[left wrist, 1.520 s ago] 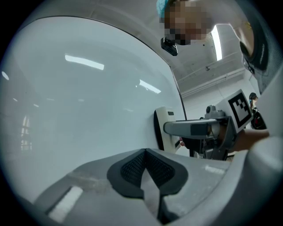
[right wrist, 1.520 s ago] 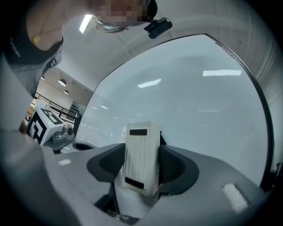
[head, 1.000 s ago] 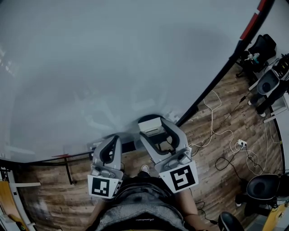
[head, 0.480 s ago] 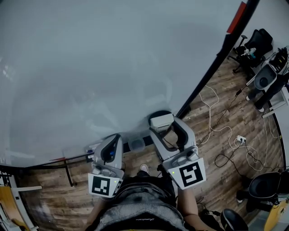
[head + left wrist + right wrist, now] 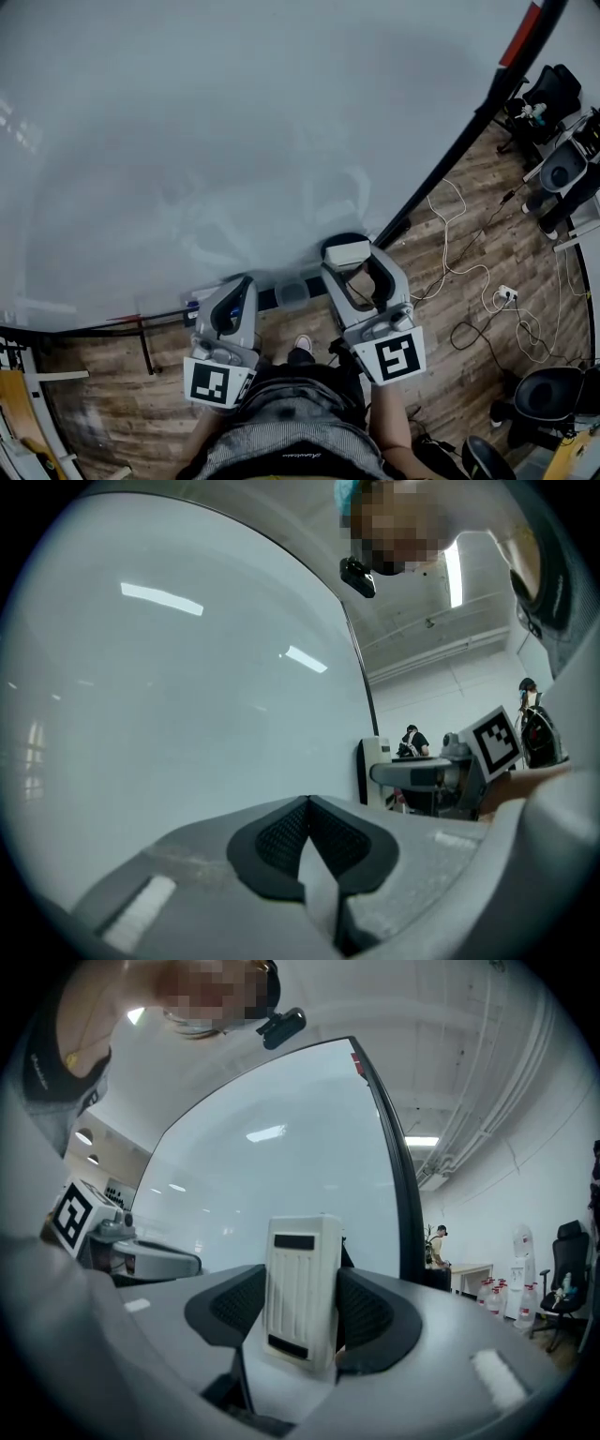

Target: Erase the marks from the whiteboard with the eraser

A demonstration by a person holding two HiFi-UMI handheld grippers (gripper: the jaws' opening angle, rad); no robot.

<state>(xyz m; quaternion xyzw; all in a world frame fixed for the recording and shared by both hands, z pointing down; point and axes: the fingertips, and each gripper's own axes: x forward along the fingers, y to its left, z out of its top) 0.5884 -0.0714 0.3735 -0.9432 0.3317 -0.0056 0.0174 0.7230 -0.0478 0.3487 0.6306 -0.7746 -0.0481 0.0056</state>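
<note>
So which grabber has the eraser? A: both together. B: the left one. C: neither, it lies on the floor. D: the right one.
D: in the right gripper view the right gripper has its jaws shut on the white eraser, while in the left gripper view the left gripper has its jaws together with nothing between them.

Dim, fisheye-warped edges, ceiling-light glare
</note>
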